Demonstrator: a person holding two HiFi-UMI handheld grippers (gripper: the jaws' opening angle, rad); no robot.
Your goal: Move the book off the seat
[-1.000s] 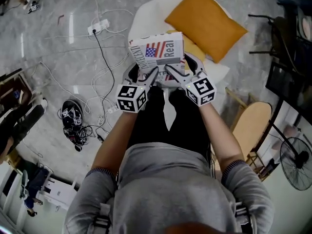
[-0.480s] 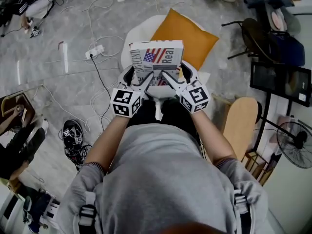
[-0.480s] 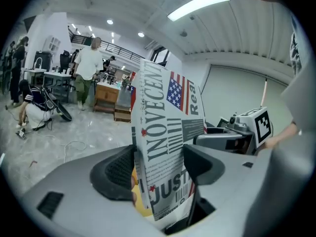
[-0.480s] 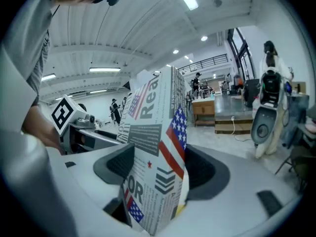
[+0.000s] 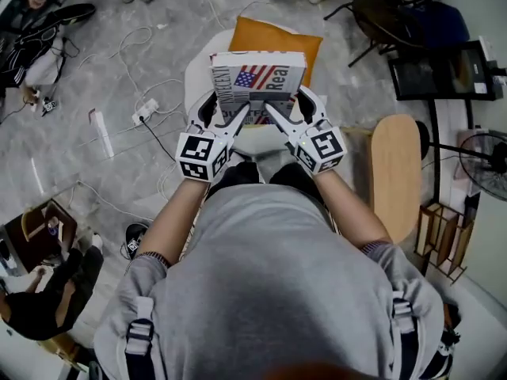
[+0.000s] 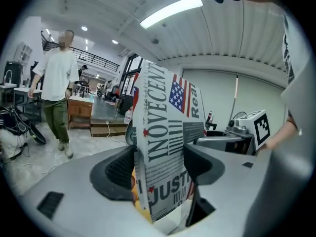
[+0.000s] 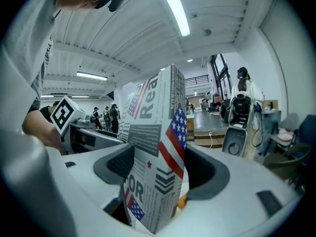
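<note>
The book (image 5: 257, 77), thick, printed like a newspaper with a US flag and "Real", is held up in the air above the white seat (image 5: 197, 63) and its orange cushion (image 5: 273, 36). My left gripper (image 5: 224, 115) is shut on its left lower end and my right gripper (image 5: 293, 111) on its right lower end. In the left gripper view the book (image 6: 165, 132) stands upright between the dark pads, with that gripper (image 6: 159, 167) closed on it. The right gripper view shows the same book (image 7: 154, 147) clamped in the right gripper (image 7: 159, 174). The book's lower edge is hidden by the jaws.
A wooden stool top (image 5: 394, 176) stands right of the seat. A power strip with cables (image 5: 144, 111) lies on the marble floor at left. Dark chairs (image 5: 380, 14) and a fan (image 5: 487, 161) stand at the right. A person sits at lower left (image 5: 47, 291); another walks (image 6: 54, 83).
Both grippers have risen together with the book clamped between them. The seat and cushion now lie further below it, and the view has swung toward the room's right side.
</note>
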